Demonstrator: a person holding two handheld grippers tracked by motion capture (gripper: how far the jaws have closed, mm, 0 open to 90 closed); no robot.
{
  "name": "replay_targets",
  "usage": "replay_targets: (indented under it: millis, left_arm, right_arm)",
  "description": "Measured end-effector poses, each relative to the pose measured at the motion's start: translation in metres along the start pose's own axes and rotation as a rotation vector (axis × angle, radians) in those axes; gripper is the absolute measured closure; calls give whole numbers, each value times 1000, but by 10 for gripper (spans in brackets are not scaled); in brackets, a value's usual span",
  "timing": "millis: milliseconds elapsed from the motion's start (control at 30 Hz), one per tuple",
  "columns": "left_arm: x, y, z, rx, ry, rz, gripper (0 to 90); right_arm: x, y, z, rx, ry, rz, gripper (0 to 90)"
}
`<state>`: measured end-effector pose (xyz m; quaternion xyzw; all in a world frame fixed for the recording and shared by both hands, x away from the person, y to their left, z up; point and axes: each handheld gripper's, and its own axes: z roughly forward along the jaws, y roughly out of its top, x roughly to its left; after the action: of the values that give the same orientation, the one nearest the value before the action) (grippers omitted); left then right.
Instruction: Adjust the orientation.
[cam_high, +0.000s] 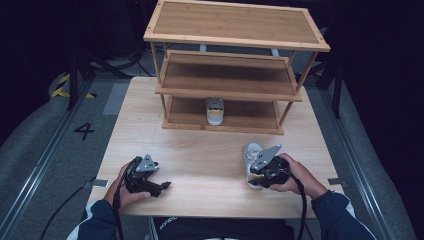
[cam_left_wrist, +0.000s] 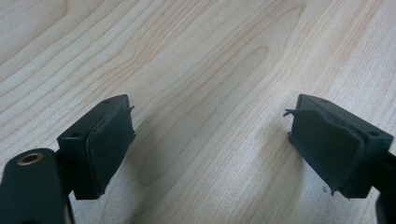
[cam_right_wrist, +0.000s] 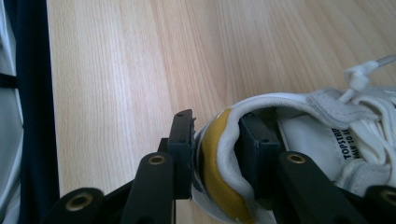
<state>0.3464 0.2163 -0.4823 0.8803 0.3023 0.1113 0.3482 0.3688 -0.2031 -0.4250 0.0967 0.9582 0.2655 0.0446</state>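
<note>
In the high view, nearest the camera, two sleeved forearms come in over the near edge of the surface (cam_high: 150, 100). The left tool (cam_high: 162, 186) rests near the near-left corner, holding nothing. The right tool (cam_high: 251, 172) sits toward the near-right corner, over a white shoe (cam_high: 251, 150) that lies on the surface. Beyond, at the far edge, stands a wooden rack (cam_high: 235, 25) of three shelves; a second shoe (cam_high: 215, 111) sits on its lowest shelf, heel toward the camera. That makes two shoes, two tools, one rack.

In the left gripper view, the left tool's (cam_left_wrist: 210, 135) jaws stand wide apart over bare wood, with nothing between them.

In the right gripper view, the right tool (cam_right_wrist: 215, 140) is clamped on the shoe's (cam_right_wrist: 327, 126) heel collar: one jaw outside the yellow heel tab, the other inside the opening.

The step in hand looks like the pick-up of the remaining shoe, grip already made. The next move probably calls for lifting it clear of the surface and carrying it to the far edge, keeping it level enough to slide under the middle shelf beside its mate.
</note>
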Motion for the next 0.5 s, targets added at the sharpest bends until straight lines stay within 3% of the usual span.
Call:
replay_targets:
  millis: [267, 400, 500]
  left_arm:
    - [0, 0, 0, 0, -1, 1, 135]
    - [0, 0, 0, 1, 0, 2, 134]
    - [0, 0, 0, 0, -2, 1, 134]
  right_arm:
    - [-13, 18, 1, -2, -26, -36, 691]
    - [-33, 31, 6, 4, -32, -72, 691]
    - [-41, 35, 8, 4, -32, -73, 692]
